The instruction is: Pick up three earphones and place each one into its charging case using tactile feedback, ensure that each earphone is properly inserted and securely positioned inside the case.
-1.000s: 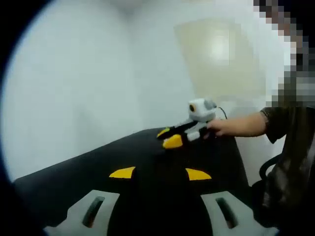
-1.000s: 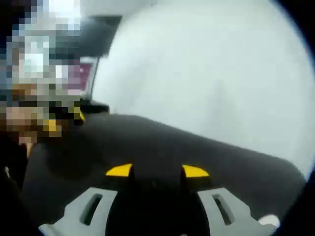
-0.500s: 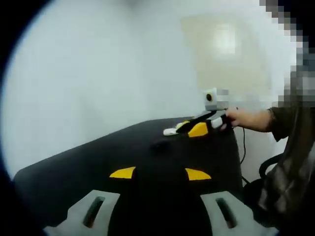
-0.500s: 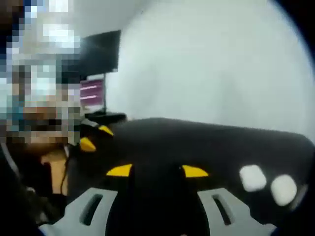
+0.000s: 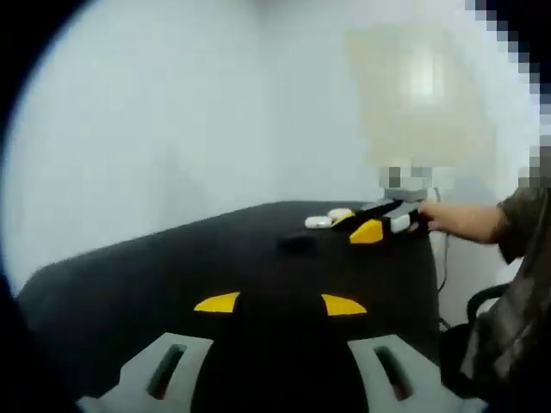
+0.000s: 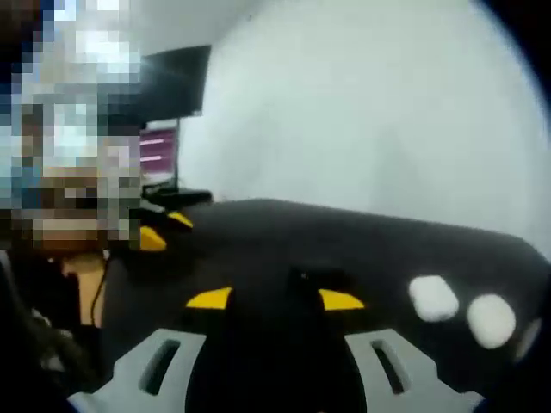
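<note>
1. Right, both grippers, left (image 5: 280, 303) and right (image 6: 275, 298), hover with fingers spread, empty.
2. White cases (image 6: 433, 298) sit on the black table (image 6: 362, 245) (right side).
3. Descend slowly, centring on one earphone.

We see a desk (image 6: 362, 241) topped in matt black, cloth-like and without shine. The two charging cases (image 6: 433, 298) look like smooth white plastic with a faint sheen. Our right tongs (image 6: 275, 300) have matt grey plastic jaws tipped in yellow.
</note>
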`<state>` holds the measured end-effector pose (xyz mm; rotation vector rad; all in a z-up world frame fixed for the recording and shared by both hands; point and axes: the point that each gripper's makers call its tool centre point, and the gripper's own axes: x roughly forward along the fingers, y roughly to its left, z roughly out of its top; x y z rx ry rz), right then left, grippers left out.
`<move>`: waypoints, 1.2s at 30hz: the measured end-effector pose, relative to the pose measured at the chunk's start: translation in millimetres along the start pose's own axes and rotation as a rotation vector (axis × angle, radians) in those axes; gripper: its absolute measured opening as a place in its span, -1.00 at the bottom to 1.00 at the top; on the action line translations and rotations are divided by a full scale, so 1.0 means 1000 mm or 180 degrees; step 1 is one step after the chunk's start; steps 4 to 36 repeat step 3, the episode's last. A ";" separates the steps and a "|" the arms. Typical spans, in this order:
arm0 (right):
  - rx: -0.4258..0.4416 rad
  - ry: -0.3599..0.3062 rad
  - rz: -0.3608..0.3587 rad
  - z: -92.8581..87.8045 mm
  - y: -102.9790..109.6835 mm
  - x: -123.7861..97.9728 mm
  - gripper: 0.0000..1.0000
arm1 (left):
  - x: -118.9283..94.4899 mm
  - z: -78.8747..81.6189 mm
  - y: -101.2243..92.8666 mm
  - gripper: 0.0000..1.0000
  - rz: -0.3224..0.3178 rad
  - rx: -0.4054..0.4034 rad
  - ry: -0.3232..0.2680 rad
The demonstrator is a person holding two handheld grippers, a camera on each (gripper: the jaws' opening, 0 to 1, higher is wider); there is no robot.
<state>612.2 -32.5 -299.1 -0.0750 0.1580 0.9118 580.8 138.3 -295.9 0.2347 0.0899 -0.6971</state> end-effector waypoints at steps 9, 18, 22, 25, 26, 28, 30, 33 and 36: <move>-0.0086 0.0021 -0.0020 -0.001 -0.002 -0.001 -0.35 | -0.003 0.007 -0.011 -0.48 -0.0055 0.0026 -0.0127; -0.0086 0.0021 -0.0020 -0.001 -0.002 -0.001 -0.35 | -0.003 0.007 -0.011 -0.48 -0.0055 0.0026 -0.0127; -0.0086 0.0021 -0.0020 -0.001 -0.002 -0.001 -0.35 | -0.003 0.007 -0.011 -0.48 -0.0055 0.0026 -0.0127; -0.0086 0.0021 -0.0020 -0.001 -0.002 -0.001 -0.35 | -0.003 0.007 -0.011 -0.48 -0.0055 0.0026 -0.0127; -0.0086 0.0021 -0.0020 -0.001 -0.002 -0.001 -0.35 | -0.003 0.007 -0.011 -0.48 -0.0055 0.0026 -0.0127; -0.0086 0.0021 -0.0020 -0.001 -0.002 -0.001 -0.35 | -0.003 0.007 -0.011 -0.48 -0.0055 0.0026 -0.0127; -0.0086 0.0021 -0.0020 -0.001 -0.002 -0.001 -0.35 | -0.003 0.007 -0.011 -0.48 -0.0055 0.0026 -0.0127; -0.0086 0.0021 -0.0020 -0.001 -0.002 -0.001 -0.35 | -0.003 0.007 -0.011 -0.48 -0.0055 0.0026 -0.0127; -0.0086 0.0021 -0.0020 -0.001 -0.002 -0.001 -0.35 | -0.003 0.007 -0.011 -0.48 -0.0055 0.0026 -0.0127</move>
